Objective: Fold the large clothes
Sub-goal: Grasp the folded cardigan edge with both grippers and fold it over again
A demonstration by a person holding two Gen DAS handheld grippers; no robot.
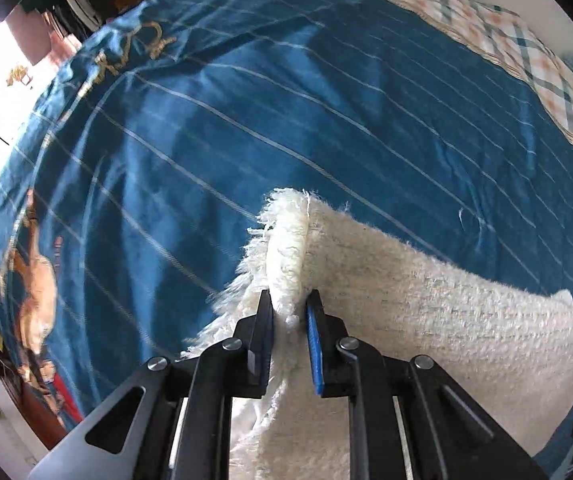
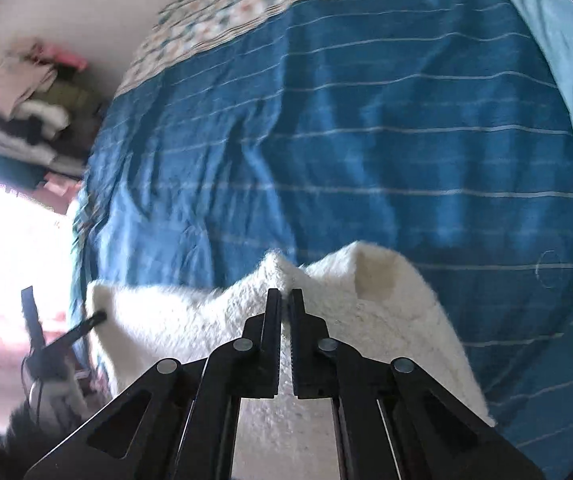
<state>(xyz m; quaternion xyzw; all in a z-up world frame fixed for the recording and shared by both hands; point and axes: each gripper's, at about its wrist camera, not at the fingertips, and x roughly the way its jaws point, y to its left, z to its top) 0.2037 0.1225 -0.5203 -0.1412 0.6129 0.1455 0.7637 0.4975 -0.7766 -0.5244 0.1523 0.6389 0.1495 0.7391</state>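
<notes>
A fluffy white fringed garment (image 1: 426, 320) hangs stretched between my two grippers above the bed. My left gripper (image 1: 289, 304) is shut on its fringed corner, which bunches up between the blue pads. My right gripper (image 2: 285, 300) is shut on the other corner of the white garment (image 2: 386, 312), the cloth pinched tight between the fingers. In the right wrist view the left gripper's tip (image 2: 96, 316) shows at the far end of the cloth. The lower part of the garment is hidden behind the gripper bodies.
A blue bedspread with thin white stripes (image 1: 286, 120) covers the bed below. A checked pillow or quilt (image 1: 506, 40) lies at its head. A light blue cloth (image 2: 558, 40) lies at the right. Stacked clothes (image 2: 26, 120) sit beside the bed by a bright window.
</notes>
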